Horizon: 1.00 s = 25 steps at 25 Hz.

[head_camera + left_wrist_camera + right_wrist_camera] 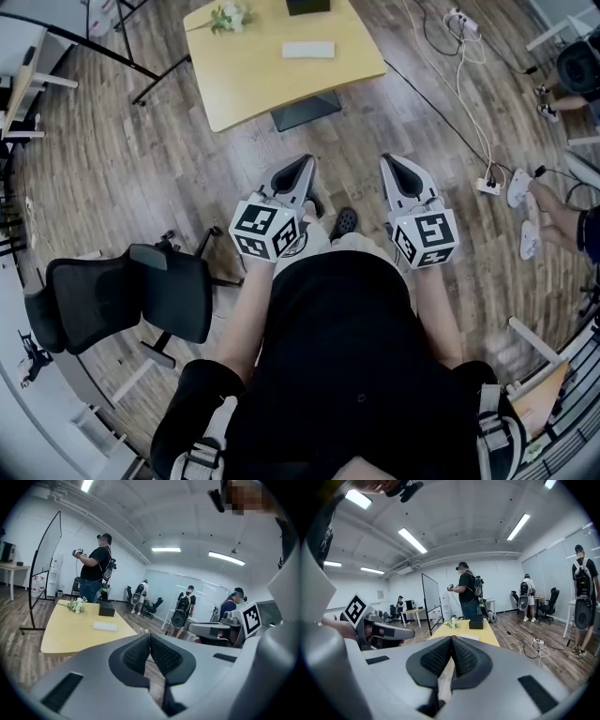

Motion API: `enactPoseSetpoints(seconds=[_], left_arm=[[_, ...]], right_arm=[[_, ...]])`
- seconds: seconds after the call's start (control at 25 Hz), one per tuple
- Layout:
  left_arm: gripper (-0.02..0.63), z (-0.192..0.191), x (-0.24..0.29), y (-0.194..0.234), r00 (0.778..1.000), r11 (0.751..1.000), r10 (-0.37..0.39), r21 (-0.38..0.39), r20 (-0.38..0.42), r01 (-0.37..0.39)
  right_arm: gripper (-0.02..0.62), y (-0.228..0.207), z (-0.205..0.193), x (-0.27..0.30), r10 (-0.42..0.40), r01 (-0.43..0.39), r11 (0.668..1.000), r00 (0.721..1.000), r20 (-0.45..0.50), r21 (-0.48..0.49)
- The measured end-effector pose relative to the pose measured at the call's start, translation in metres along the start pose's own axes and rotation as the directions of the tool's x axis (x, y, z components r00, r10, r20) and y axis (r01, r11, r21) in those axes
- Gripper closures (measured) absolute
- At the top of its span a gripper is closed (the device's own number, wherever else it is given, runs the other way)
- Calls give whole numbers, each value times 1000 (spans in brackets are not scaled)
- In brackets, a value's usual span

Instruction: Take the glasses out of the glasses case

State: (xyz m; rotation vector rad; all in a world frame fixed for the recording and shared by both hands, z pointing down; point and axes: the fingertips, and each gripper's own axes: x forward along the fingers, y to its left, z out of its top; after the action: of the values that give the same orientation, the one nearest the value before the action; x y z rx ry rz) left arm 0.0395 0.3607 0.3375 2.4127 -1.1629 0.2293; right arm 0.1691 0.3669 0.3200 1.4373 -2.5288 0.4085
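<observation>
Underfoot, the wooden floor [141, 159] fills most of the head view, and we stand on it with a gripper in each hand at waist height. Ahead of us is the yellow surface [253, 89] on its dark foot, well apart from both grippers. A black office chair [122, 295] stands close at our left. Past the far end of the surface, a person in a black shirt [96, 566] stands side-on to us.

Our left gripper [306, 161] and right gripper [387, 159] sit side by side, near each other but not touching. Both point towards the surface and tip slightly down. The left gripper view shows its jaws pressed together pad to pad, with nothing between them. The right gripper view shows the same: jaws closed on themselves and empty.

At the far edge of the surface we see a black box [308, 6]. The glasses case [308, 49], a flat white oblong, lies on the surface just on our side of that box, far from either gripper. A small bunch of flowers [230, 16] rests towards the far left corner. Off to our right, a white power strip [487, 186] lies on the floor with its cables trailing away.
</observation>
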Motion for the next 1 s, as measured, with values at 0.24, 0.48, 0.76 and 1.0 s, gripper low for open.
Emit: enactPoseSetpoints(seconds=[0.24,0.48,0.76,1.0], left_arm=[[584,2,5,12,1000,1000,19,-4,2,-19],[584,9,19,33,1000,1000,8,22,-16,-8],[584,35,55,82,999,1000,-16,6,-42,16],[584,60,82,124,995,994,-56,89,-83,63]], right_arm=[[578,1,4,10,23,-24,999,999,31,35],[578,-7,10,33,28,-32,991,999,31,130],[578,-23,31,85,-12,11,992,1000,9,129],[578,-24,49,146,33,-32,988,999,-1,153]])
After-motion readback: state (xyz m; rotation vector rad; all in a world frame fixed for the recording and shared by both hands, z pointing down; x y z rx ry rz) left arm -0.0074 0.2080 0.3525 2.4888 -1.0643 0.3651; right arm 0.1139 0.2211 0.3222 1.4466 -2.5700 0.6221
